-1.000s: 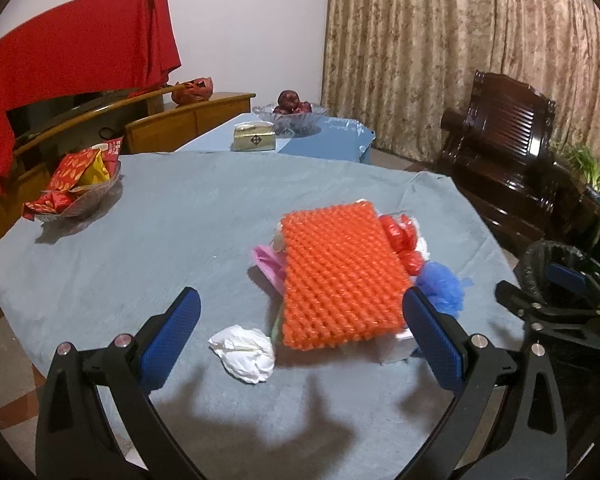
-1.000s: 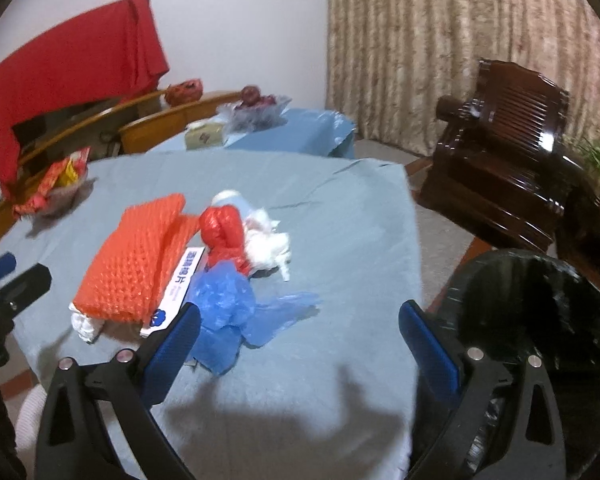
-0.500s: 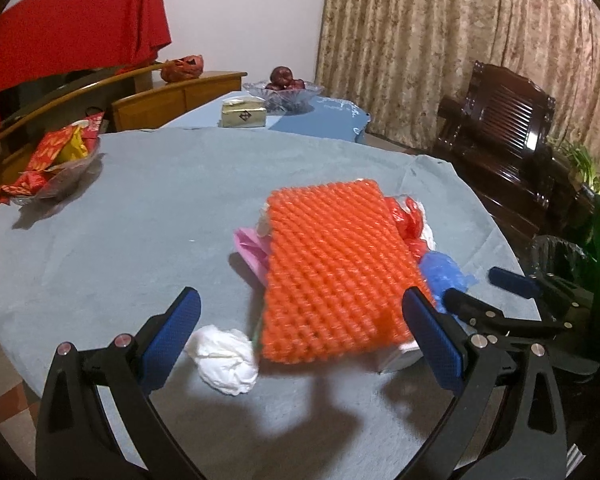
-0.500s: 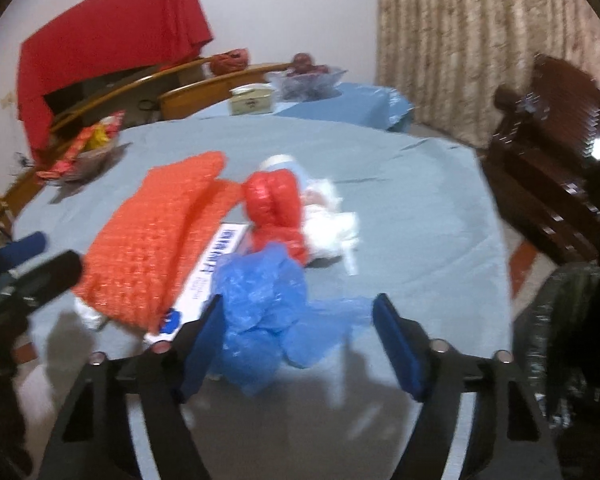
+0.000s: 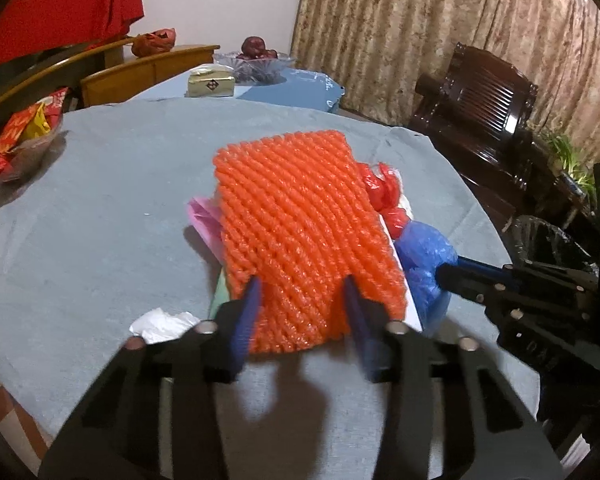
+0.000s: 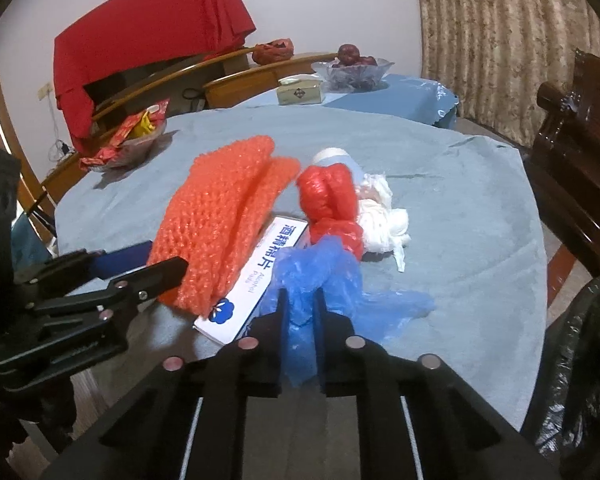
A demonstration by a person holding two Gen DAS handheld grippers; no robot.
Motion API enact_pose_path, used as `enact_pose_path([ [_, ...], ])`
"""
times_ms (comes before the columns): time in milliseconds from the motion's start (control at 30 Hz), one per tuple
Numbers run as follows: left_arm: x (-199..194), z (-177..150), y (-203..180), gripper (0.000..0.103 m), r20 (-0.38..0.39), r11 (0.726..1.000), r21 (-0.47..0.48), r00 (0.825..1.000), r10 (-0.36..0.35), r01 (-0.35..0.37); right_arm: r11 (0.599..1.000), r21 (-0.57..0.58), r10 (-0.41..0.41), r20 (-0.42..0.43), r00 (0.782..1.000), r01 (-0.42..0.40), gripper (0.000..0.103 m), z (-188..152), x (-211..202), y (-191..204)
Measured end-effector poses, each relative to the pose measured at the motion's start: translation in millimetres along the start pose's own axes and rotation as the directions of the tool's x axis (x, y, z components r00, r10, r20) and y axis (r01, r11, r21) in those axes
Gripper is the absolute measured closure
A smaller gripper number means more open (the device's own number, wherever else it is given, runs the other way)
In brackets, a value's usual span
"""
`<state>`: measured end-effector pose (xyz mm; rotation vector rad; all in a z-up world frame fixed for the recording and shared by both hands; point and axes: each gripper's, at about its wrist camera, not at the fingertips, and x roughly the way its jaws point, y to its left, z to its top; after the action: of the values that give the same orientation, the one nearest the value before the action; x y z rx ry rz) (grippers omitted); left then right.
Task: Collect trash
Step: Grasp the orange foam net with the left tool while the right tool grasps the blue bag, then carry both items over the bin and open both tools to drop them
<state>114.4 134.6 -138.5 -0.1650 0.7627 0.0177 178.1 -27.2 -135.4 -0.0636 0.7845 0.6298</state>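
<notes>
Landmark: orange foam net (image 5: 300,236), middle of the trash pile on the grey-blue tabletop (image 5: 100,208).

Left claw (image 5: 300,300): nearest, straddling the near edge of the net and closing. Net sits between the blue pads, foam looks bunched there, so contact seems made. Let it finish closing before lifting; the mesh is soft and springy, so bite deep, not just the fringe, or it slips out. Lift straight up: the net overlies a white alcohol-pad box (image 6: 252,276) and pink paper (image 5: 202,216), which could drag along.

Crumpled white tissue (image 5: 160,322): just left of the net's near corner, loose, not gripped.

Right claw (image 6: 300,300): clamped shut on the blue plastic bag (image 6: 320,280), just right of the net's near end. Film is thin and a tail trails on the tabletop; raise slowly so it doesn't tear or snag the red bag (image 6: 332,204) touching it behind.

White wad (image 6: 380,220): right of the net, beside the red bag, untouched.

Black-lined trash bin (image 6: 580,360): well right of the net, off the tabletop edge. Likely drop point; right claw is closer, so move it first to avoid crossing arms.

Snack dish (image 6: 128,144), far left beyond the net: looks like not trash, leave it.
</notes>
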Motion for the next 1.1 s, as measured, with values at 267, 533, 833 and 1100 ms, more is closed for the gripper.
enact_pose_path([
  [267, -16.3, 4.9, -6.1, 0.087, 0.045, 1.000, 0.007, 0.999, 0.007, -0.007, 0.999, 0.023, -0.032, 0.035, 0.999, 0.031, 0.097, 2.0, -26.4, -12.9],
  [533, -47.5, 18.1, -20.3, 0.089, 0.121, 1.000, 0.012, 0.993, -0.001, 0.000, 0.999, 0.023, -0.051, 0.111, 0.992, 0.049, 0.097, 12.8, -64.2, -16.6],
  [833, -75.0, 34.0, -58.0, 0.089, 0.172, 0.997, 0.061, 0.984, -0.050, 0.040, 0.994, 0.048, -0.106, 0.180, 0.978, 0.099, 0.097, 18.5, -110.9, -28.1],
  [1100, -70.1, 37.2, -110.1, 0.089, 0.146, 0.984, 0.124, 0.979, -0.144, 0.127, 0.968, 0.112, -0.241, 0.191, 0.951, 0.223, 0.097, 13.5, -156.8, -61.3],
])
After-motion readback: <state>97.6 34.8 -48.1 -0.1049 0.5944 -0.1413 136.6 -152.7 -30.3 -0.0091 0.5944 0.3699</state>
